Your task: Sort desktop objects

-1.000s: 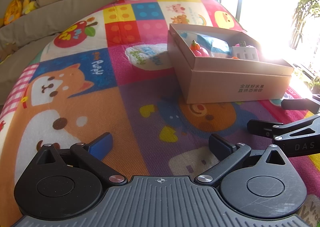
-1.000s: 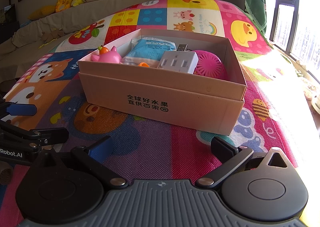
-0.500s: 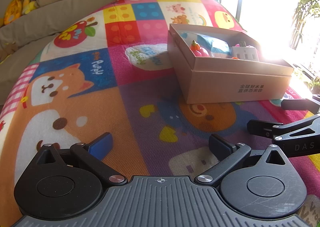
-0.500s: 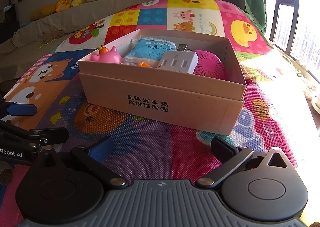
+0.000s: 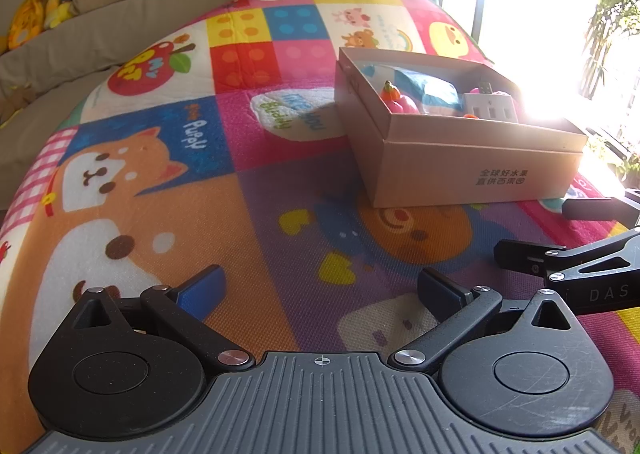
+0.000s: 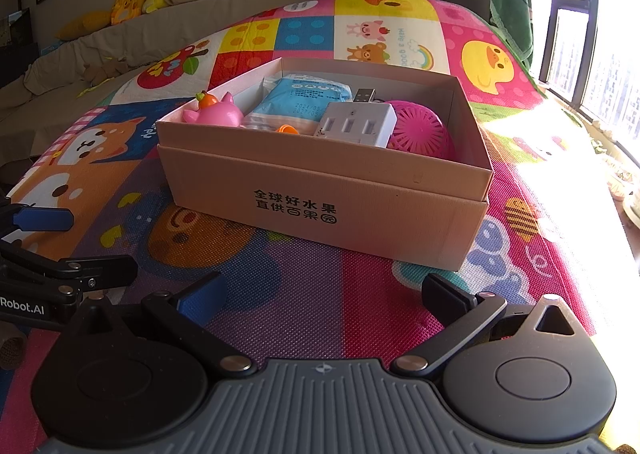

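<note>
An open cardboard box (image 6: 320, 190) stands on the colourful play mat (image 6: 304, 294). It holds a pink pig toy (image 6: 214, 112), a blue packet (image 6: 304, 94), a white USB hub (image 6: 360, 124), a pink mesh ball (image 6: 420, 130) and a small orange piece (image 6: 287, 129). The box also shows in the left wrist view (image 5: 472, 170). My right gripper (image 6: 320, 294) is open and empty, low over the mat in front of the box. My left gripper (image 5: 320, 290) is open and empty, to the left of the right one, apart from the box.
A beige sofa (image 6: 120, 38) with plush toys (image 6: 132, 2) and cushions runs along the back. A window (image 6: 592, 34) on the right gives strong glare. The other gripper's fingers (image 5: 560, 254) reach in at the right of the left wrist view.
</note>
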A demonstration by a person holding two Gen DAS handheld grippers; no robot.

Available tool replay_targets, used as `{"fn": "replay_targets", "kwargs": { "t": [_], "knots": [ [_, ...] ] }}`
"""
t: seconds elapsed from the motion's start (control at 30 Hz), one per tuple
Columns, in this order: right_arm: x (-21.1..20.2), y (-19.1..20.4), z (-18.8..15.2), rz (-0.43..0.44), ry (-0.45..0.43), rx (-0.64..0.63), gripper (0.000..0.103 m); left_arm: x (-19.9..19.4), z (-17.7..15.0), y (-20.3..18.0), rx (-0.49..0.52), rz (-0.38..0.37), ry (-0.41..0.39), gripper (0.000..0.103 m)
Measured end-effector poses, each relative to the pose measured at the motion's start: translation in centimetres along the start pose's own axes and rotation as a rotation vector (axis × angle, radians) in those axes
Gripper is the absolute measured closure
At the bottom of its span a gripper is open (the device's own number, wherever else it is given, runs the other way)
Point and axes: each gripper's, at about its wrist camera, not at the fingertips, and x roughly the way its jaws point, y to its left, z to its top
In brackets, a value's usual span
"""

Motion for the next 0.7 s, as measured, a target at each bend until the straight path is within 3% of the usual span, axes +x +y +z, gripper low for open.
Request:
{"fn": "replay_targets", "kwargs": {
  "t": [0.7],
  "knots": [
    [-0.01,0.0,0.02,0.0,0.0,0.0,0.0,0.06,-0.01,-0.03,0.0,0.0,0.0,0.0]
  ]
}}
